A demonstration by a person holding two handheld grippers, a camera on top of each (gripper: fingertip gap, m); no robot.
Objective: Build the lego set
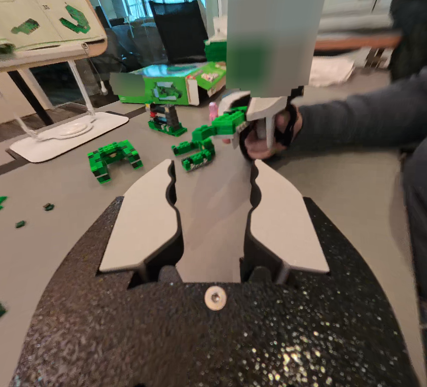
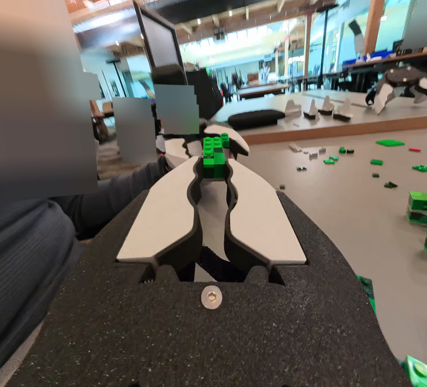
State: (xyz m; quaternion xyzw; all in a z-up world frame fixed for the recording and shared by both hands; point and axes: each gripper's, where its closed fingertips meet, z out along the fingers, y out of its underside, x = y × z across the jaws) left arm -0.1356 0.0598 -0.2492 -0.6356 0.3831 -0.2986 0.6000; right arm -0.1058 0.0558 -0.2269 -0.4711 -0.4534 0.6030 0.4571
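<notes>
In the right wrist view my right gripper (image 2: 213, 160) is shut on a green brick assembly (image 2: 213, 161) and holds it above the grey table (image 2: 323, 214). In the left wrist view this assembly (image 1: 221, 124) is a jointed green arm with claw-like ends hanging down toward the table, held by the right gripper (image 1: 242, 117). My left gripper (image 1: 213, 163) is open and empty, just in front of and below the assembly's hanging end. It also shows in the right wrist view (image 2: 208, 142), open, beyond the held bricks.
A green arched build (image 1: 113, 158) and a small dark tower build (image 1: 165, 119) stand on the table. Behind are the green set box (image 1: 171, 89), a pink figure (image 1: 212, 110) and the instruction booklet (image 1: 46, 6) on a clear stand (image 1: 69, 133). Loose pieces (image 2: 330, 158) lie scattered to the right. My left tips are roughly 20 cm from the green arched build (image 1: 113, 158).
</notes>
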